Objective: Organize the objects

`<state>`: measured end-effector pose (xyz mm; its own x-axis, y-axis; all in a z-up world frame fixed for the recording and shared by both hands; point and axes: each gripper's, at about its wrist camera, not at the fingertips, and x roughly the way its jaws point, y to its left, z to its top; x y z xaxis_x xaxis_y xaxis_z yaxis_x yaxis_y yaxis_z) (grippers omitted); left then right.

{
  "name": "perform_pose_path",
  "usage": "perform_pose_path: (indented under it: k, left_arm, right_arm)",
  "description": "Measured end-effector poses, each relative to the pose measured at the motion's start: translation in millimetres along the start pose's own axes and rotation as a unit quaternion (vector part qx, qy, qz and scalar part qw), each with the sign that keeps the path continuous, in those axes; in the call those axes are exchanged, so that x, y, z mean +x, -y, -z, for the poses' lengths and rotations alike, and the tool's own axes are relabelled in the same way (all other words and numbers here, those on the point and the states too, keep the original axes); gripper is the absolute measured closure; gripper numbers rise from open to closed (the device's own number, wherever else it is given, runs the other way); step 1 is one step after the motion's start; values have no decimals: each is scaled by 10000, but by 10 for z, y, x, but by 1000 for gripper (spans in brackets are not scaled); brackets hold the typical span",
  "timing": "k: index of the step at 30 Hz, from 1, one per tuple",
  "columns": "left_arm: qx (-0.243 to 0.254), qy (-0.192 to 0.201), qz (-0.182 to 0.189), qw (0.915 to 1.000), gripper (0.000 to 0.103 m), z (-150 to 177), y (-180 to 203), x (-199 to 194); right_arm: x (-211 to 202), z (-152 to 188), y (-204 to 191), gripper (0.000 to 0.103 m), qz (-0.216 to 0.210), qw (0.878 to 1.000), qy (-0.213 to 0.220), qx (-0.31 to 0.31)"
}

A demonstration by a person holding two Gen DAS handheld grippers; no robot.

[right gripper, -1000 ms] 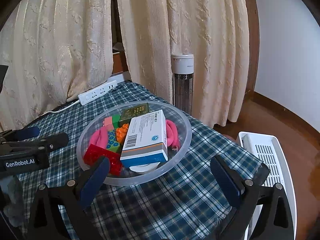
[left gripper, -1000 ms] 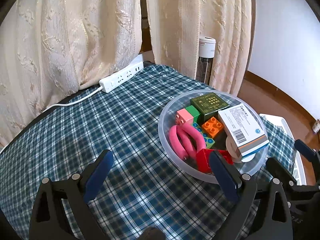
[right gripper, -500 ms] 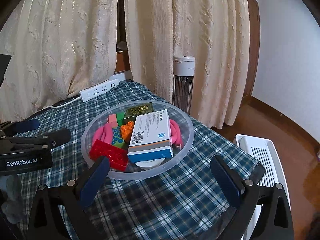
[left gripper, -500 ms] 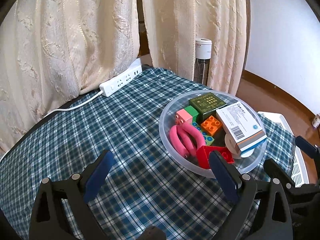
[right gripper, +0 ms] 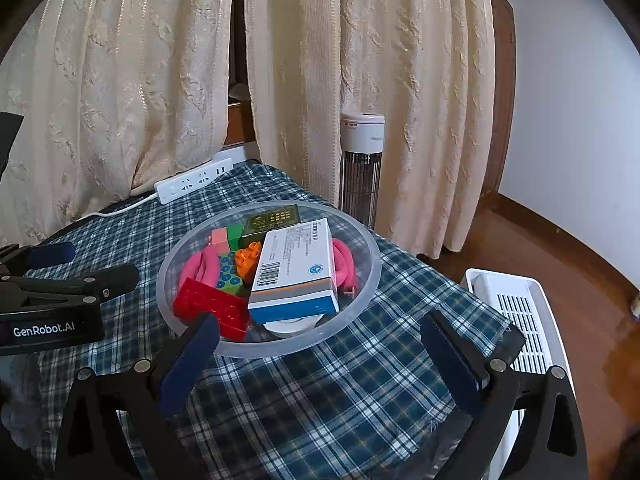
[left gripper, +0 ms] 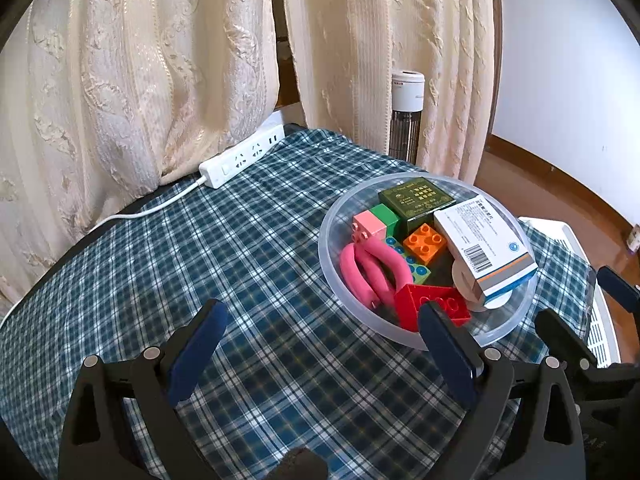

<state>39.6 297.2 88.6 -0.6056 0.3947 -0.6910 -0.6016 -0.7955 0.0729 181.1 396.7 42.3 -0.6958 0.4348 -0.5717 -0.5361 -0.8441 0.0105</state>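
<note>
Both grippers — left gripper and right gripper — hover near the clear bowl, jaws wide apart, gripping nothing

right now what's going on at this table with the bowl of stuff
A person holds a claw in each hand over a checked tablecloth, and neither grips anything. The left claw and right claw are both open, short of a clear bowl. The bowl holds a white medicine box, a dark green box, toy bricks including a red one, and a pink loop. Nothing has been taken out yet.
</note>
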Motion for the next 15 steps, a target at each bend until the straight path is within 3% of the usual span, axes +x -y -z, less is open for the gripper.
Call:
perform_pose_path:
  k: [15]
  left_arm:
    - [101, 40, 208, 9997, 6, 7, 37, -46]
  right_arm:
    - [71, 29, 14, 1, -13, 9999, -97, 66]
